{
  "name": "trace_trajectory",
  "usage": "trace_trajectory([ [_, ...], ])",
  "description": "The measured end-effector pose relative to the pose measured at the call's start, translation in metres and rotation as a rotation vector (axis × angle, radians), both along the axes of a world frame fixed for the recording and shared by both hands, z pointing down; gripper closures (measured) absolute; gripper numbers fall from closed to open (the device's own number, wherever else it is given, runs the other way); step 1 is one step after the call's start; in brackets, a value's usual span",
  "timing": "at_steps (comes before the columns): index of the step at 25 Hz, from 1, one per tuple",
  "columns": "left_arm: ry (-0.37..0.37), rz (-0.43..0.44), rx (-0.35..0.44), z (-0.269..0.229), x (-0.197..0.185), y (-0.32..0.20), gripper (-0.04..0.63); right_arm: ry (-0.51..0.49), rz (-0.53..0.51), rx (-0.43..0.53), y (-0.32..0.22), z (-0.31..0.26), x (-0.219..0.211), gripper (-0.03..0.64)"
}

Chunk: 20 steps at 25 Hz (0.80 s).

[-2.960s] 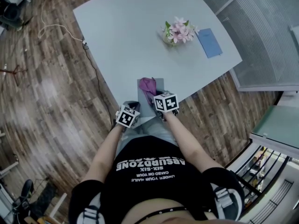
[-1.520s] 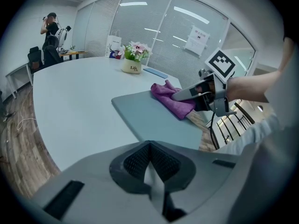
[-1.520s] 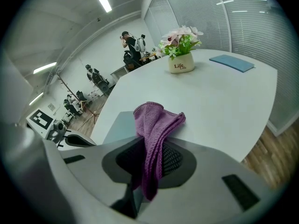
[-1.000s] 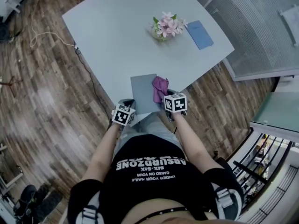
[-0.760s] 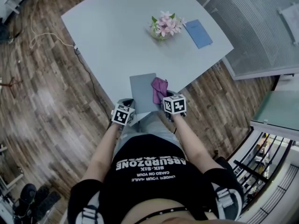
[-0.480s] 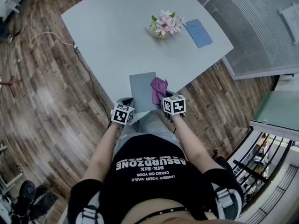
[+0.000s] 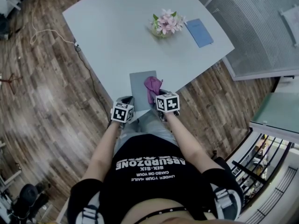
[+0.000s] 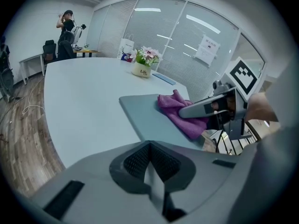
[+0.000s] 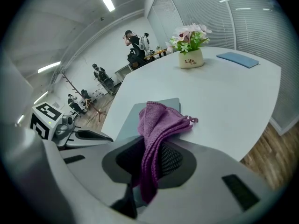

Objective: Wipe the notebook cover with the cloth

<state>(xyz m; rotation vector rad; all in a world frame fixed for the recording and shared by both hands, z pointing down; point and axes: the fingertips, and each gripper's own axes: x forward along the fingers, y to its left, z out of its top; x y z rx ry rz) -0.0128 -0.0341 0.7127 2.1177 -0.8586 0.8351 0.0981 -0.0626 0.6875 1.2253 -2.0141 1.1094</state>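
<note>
At the lower middle of the head view, the right gripper [image 7: 159,96] pinches the purple cloth [image 7: 151,85], which rests on the grey notebook [image 7: 138,85] at the table's [image 7: 107,41] near edge. The left gripper [image 7: 126,101], jaws together and empty, sits just left. Farther up, well apart, stand a flower pot [image 7: 164,26] and a blue booklet [image 7: 199,32].

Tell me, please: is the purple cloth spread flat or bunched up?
Bunched up. The cloth hangs in folds from the right gripper's shut jaws, its crumpled end over the grey notebook.
</note>
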Motion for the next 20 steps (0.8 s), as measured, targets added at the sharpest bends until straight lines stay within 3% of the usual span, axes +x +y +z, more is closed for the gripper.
trace_trajectory([
  [12, 0.045, -0.080, -0.017, 0.002, -0.001, -0.001, 0.581, -0.041, -0.071, -0.022, -0.006, -0.001, -0.040, 0.537],
  [20, 0.044, -0.086, -0.016, 0.002, -0.002, 0.000, 0.581, -0.095, -0.132, -0.034, -0.005, 0.001, -0.083, 0.537],
])
